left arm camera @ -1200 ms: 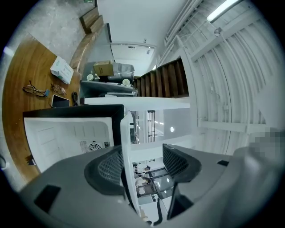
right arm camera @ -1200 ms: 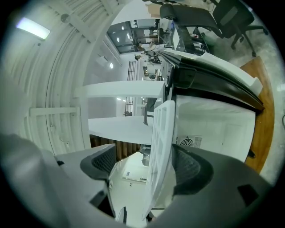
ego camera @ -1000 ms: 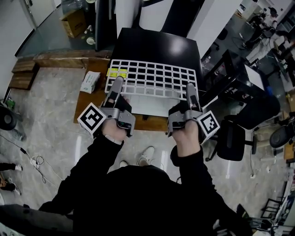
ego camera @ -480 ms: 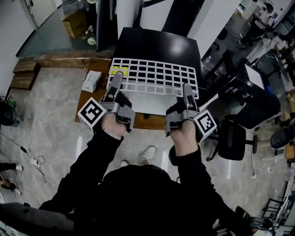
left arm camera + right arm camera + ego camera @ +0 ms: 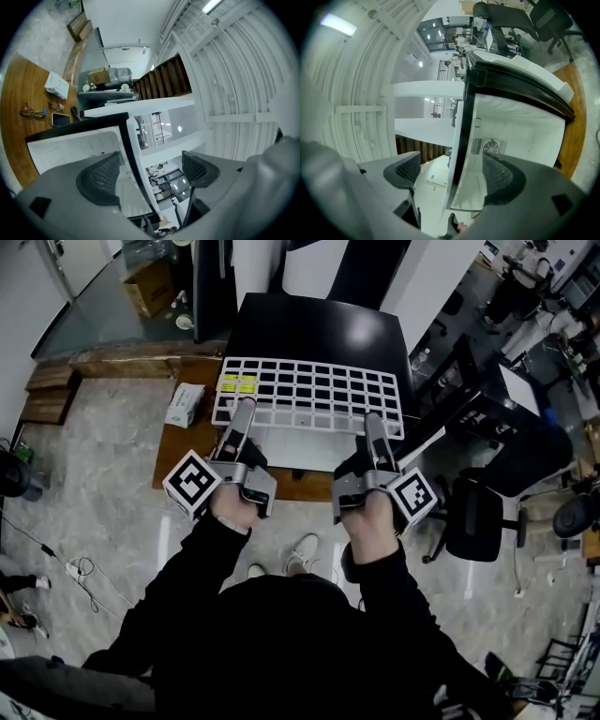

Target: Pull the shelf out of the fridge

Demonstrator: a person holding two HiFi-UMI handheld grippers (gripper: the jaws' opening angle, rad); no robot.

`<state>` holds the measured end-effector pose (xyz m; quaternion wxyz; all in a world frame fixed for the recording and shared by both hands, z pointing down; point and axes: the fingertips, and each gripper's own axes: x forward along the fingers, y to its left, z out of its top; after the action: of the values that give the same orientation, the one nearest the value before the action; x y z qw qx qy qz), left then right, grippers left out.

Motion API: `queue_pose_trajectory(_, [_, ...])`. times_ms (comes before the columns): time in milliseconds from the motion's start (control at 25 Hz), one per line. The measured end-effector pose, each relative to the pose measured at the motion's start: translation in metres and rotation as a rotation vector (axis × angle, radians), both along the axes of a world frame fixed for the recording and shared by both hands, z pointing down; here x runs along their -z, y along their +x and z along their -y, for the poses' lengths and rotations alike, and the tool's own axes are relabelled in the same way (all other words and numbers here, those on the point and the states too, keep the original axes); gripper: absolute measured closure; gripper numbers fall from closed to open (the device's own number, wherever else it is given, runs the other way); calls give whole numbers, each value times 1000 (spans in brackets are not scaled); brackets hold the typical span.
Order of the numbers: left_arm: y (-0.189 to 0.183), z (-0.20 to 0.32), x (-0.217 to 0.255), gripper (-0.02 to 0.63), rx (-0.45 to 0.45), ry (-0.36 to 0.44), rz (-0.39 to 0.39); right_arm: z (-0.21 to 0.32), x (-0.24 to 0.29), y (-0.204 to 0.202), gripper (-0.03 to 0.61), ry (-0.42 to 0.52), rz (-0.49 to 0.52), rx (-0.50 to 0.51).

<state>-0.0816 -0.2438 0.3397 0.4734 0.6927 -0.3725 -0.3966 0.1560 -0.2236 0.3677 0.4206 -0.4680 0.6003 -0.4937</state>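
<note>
The white grid shelf [image 5: 309,395] lies flat on top of the black fridge [image 5: 319,324], its near edge sticking out over the front. Both grippers are at that near edge: my left gripper [image 5: 242,413] at its left part and my right gripper [image 5: 372,427] at its right part. In the left gripper view the left gripper [image 5: 150,171] has just been opening, and a thin white and black edge [image 5: 133,154] runs between the pads without touching either. The right gripper [image 5: 452,173] is open too, with the same edge [image 5: 459,140] free in the gap. Shelf bars [image 5: 234,93] fill the side of that view.
The fridge stands on a low wooden platform [image 5: 178,442] that holds a white box [image 5: 184,404], glasses [image 5: 32,112] and a phone [image 5: 61,120]. A black office chair [image 5: 473,521] is at the right. The fridge's white inside [image 5: 520,136] with a fan grille shows.
The shelf stays on the fridge top. Both grippers have drawn back a little toward me along its near edge since half a second ago.
</note>
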Motion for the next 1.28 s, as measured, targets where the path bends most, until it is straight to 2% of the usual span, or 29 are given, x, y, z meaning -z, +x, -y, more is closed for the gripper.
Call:
queue_pose_trajectory(120, [1,-18,-13,207,-20,36,115,-11,-1,-2,175,41,-142,8])
queue_pose_trajectory(280, [-6,-45,-65,207,-52,2,319,-30,-15,-14,175,114,-386,40])
queue_pose_trajectory(360, [1,-61,-90,207,-113,9,400,-44,-22,-26,176,174,-489,107])
queue_pose_trajectory(480, [17,-85,-113,209,-236,38,453,-69,-33,-44,181,238,-672,235])
queue_pose_trajectory(520, [20,-94,-120,209,-271,53,479,-79,-38,-50,203,260,-739,270])
queue_pose_trajectory(600, [23,-111,-130,209,-330,109,553,-97,-47,-63,310,312,-868,324])
queue_pose_trajectory(680, [28,-126,-135,210,-389,208,638,-110,-56,-75,488,356,-970,360])
queue_pose_trajectory(720, [32,-134,-134,222,-420,267,675,-114,-60,-79,546,371,-1005,374])
queue_pose_trajectory(760, [36,-140,-133,264,-449,323,702,-117,-62,-83,568,382,-1028,387])
queue_pose_trajectory(800, [40,-145,-130,329,-471,369,719,-119,-63,-85,571,392,-1043,399])
queue_pose_trajectory(880, [49,-149,-121,522,-492,440,753,-119,-62,-86,572,413,-1066,416])
queue_pose_trajectory(920, [55,-150,-117,592,-496,473,784,-119,-61,-85,572,425,-1076,422])
queue_pose_trajectory(1040, [71,-149,-107,607,-490,544,865,-120,-56,-83,572,470,-1102,437])
queue_pose_trajectory(1280, [67,-142,-115,607,-497,567,909,-117,-65,-105,572,521,-1133,478])
